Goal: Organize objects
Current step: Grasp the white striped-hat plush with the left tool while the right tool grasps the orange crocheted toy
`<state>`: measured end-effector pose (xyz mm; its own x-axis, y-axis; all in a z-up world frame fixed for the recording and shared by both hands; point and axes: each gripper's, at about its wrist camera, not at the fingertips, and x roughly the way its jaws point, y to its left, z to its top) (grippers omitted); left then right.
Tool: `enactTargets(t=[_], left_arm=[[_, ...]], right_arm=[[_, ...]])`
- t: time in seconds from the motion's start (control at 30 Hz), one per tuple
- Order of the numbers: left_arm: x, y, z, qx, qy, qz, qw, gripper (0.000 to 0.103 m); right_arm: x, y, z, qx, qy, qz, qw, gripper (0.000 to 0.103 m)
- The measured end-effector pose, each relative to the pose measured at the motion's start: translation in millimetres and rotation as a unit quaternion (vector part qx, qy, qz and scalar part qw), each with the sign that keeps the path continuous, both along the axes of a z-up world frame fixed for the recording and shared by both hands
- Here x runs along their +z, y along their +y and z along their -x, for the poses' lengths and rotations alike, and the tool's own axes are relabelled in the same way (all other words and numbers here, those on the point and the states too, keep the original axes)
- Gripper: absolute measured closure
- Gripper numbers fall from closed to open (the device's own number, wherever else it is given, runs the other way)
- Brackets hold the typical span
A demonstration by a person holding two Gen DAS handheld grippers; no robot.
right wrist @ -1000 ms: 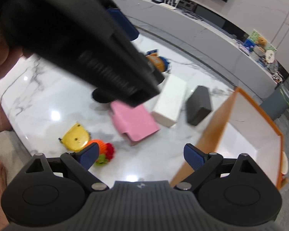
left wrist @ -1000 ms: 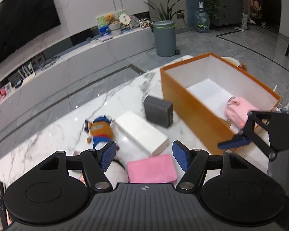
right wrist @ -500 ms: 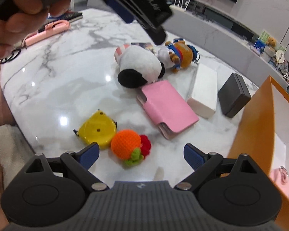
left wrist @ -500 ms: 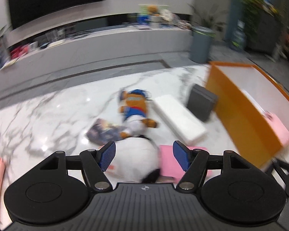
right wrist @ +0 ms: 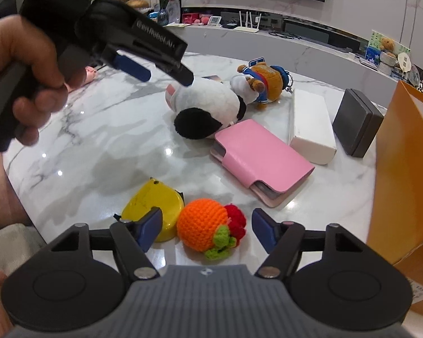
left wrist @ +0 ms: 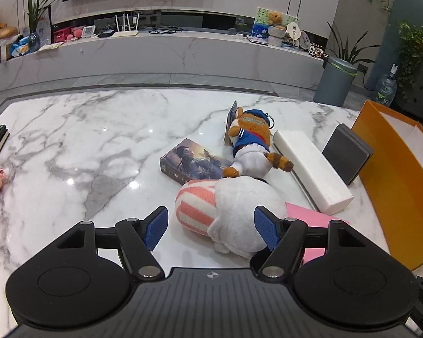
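The left gripper (left wrist: 211, 226) had just been opening, its jaws around the white plush toy (left wrist: 239, 211) without pressing it. The right gripper (right wrist: 207, 229) had just been closing around the crocheted orange (right wrist: 203, 228), pads apart from it, near the marble table's (left wrist: 84, 140) front edge.

Counted around the orange box (right wrist: 403, 152) on the table (right wrist: 98, 152): two plush toys, a white one (right wrist: 206, 104) and a bear in blue (right wrist: 265, 80) beyond it; two closed boxes just beside the orange box, one white (right wrist: 310, 118), one dark grey (right wrist: 355, 121); one pink wallet (right wrist: 256, 157); one book (left wrist: 191, 159); one yellow tape measure (right wrist: 152, 202); one crocheted orange fruit (right wrist: 206, 228).
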<state>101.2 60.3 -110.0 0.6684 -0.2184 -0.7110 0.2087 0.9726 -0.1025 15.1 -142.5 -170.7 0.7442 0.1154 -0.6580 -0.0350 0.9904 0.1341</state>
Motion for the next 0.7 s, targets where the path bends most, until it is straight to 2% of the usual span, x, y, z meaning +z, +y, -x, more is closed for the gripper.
enactTargets(t=[0.3,0.43,0.53,0.6,0.7], left_arm=[[-8.2,-9.2,-9.8,0.028,-0.007,0.023,0.9993,0.014],[3.6,-11.7,-8.5,0.055,-0.034,0.029,0.9975,0.014],[4.0,-11.1,-19.7,0.078,0.012,0.049,0.9956,0.013],[-1.4,-7.8,-24.0,0.106,0.045,0.081,0.9901,0.013],[-13.0,-5.1,-26.4,0.154,0.079,0.130,0.9763,0.013]], right_arm=[[-6.9,-5.4,-3.2,-0.018,-0.023,-0.021,0.999,0.040],[-9.9,-13.1,-2.5,-0.028,-0.032,-0.035,0.998,0.042],[-14.9,-20.8,-1.7,-0.039,-0.030,-0.046,0.998,0.044],[-18.8,-25.8,-1.7,-0.043,-0.030,-0.058,0.997,0.044],[-21.5,-31.1,-1.5,-0.048,-0.034,-0.071,0.996,0.045]])
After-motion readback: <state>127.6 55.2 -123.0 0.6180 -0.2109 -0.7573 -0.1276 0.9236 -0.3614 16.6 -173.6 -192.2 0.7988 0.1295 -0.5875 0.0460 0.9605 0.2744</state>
